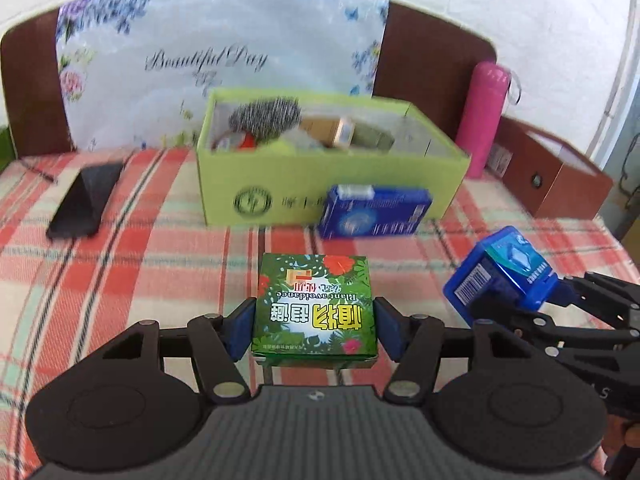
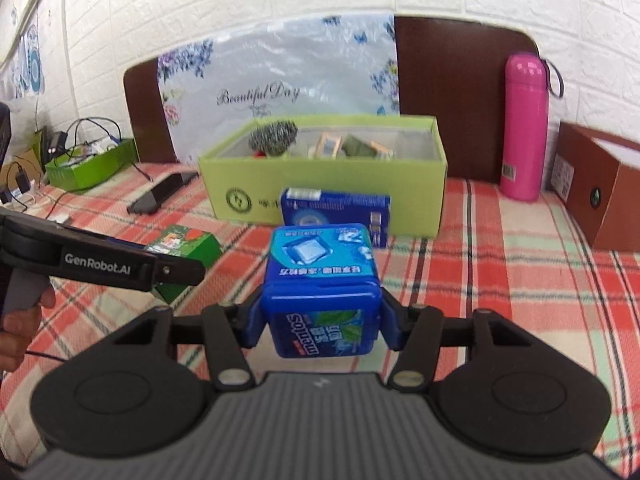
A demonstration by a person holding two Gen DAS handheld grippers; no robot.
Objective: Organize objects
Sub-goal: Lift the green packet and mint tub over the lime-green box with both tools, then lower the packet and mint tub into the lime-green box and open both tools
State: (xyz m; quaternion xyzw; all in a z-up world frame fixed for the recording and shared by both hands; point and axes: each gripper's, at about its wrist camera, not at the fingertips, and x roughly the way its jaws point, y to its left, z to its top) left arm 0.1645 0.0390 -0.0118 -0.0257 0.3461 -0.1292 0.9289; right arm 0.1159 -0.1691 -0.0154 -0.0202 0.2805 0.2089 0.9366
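Work surface: plaid cloth [image 1: 120, 280]. Open lime-green box [image 1: 332, 184] stands at its back, already part filled; open cloth lies in front of it and to both sides. Flat blue carton [image 1: 374, 212] stands against the box's front wall. Black phone [image 1: 86, 200] lies left of the box, pink flask [image 1: 482, 120] and brown box [image 1: 556, 176] to its right.

Left gripper [image 1: 315, 326]: pads pressed on both sides of green leaf-print box [image 1: 316, 308], flat face up, long axis toward the lime-green box, clear of the cloth.

Right gripper [image 2: 320, 320]: moderate spread, clamped on blue Mentos tub [image 2: 322, 292], lying on its side, axis pointing away toward the flat blue carton.
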